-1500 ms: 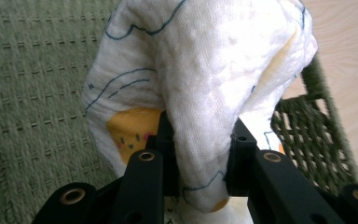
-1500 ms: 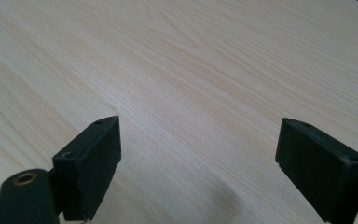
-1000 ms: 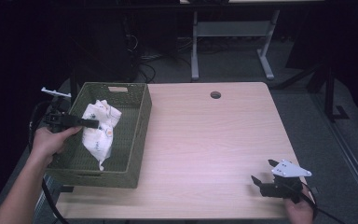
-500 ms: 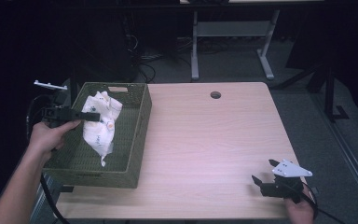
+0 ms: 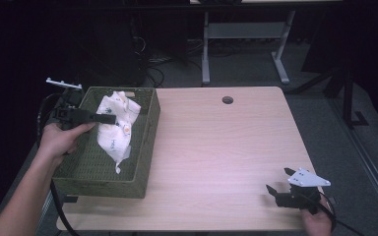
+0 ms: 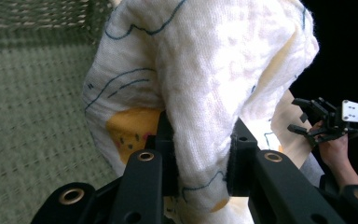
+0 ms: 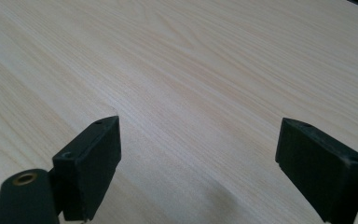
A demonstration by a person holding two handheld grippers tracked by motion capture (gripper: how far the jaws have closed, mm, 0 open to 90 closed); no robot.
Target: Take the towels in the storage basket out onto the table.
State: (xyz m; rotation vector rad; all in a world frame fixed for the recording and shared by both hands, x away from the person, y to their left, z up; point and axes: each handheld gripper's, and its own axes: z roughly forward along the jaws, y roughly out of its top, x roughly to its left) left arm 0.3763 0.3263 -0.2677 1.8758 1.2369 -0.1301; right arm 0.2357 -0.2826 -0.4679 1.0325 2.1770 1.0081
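Lifted since a second ago, the left gripper (image 5: 109, 118) has drawn the printed white cloth (image 5: 114, 129) higher, so it now hangs from the jaws above the floor of the green woven basket (image 5: 145, 142) at the frame's left; the jaws pinch a thick fold; at lower right the right gripper (image 5: 281, 183) sits unmoved, jaws apart over bare wooden table (image 5: 216, 147); removal from the basket looks under way.
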